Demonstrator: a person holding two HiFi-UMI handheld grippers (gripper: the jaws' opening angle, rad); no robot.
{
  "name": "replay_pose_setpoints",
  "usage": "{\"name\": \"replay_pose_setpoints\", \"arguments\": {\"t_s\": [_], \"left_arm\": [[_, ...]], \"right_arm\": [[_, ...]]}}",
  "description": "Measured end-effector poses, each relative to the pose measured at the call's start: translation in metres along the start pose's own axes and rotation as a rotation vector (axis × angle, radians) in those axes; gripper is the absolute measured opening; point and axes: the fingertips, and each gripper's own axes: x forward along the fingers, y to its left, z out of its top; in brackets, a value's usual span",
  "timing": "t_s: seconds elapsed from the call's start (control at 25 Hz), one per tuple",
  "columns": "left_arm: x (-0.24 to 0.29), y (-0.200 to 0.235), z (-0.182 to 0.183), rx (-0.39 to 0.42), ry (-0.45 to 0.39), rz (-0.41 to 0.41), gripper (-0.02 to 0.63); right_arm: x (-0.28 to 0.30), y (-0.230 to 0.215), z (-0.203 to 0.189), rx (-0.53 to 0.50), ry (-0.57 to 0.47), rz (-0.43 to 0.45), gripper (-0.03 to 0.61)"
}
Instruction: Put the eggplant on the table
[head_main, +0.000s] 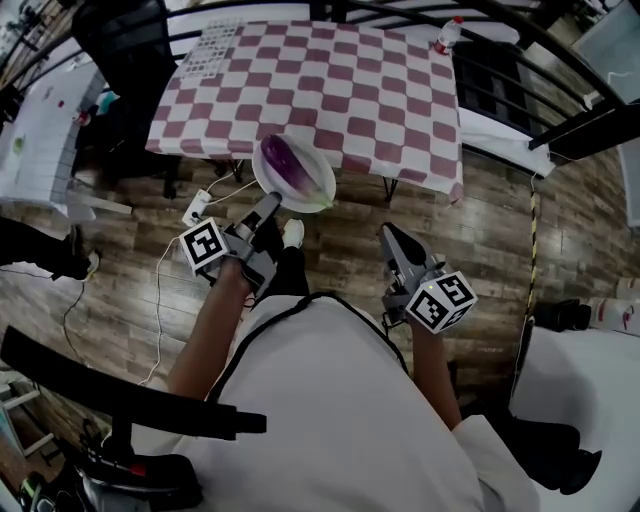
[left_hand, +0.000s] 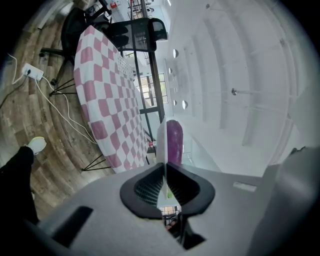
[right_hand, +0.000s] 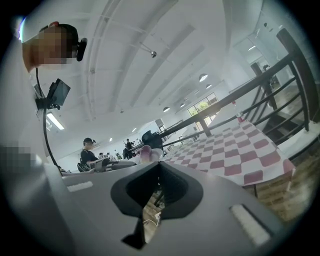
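Observation:
A purple eggplant (head_main: 289, 160) lies on a white plate (head_main: 318, 190), held in the air just in front of the near edge of the table with the pink-and-white checkered cloth (head_main: 330, 90). My left gripper (head_main: 270, 202) is shut on the plate's near rim. In the left gripper view the plate (left_hand: 161, 142) stands edge-on between the jaws, with the eggplant (left_hand: 174, 142) on its right side. My right gripper (head_main: 389, 233) hangs lower to the right, shut with nothing in it. From the right gripper view the eggplant (right_hand: 145, 152) shows small beyond the gripper (right_hand: 159, 164).
A bottle with a red cap (head_main: 447, 35) stands at the table's far right corner and a printed sheet (head_main: 210, 48) lies at its far left. A black chair (head_main: 130, 45) is left of the table, a power strip (head_main: 196, 208) on the wooden floor, black railings (head_main: 560, 90) at the right.

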Motion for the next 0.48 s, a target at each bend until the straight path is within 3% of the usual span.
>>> {"name": "replay_pose_setpoints", "arguments": {"t_s": [0.48], "left_arm": [[0.080,0.003,0.118,-0.014,0.053,-0.006,0.028]], "right_arm": [[0.121,-0.031,0.051,0.016,-0.003,-0.038,0.008]]}}
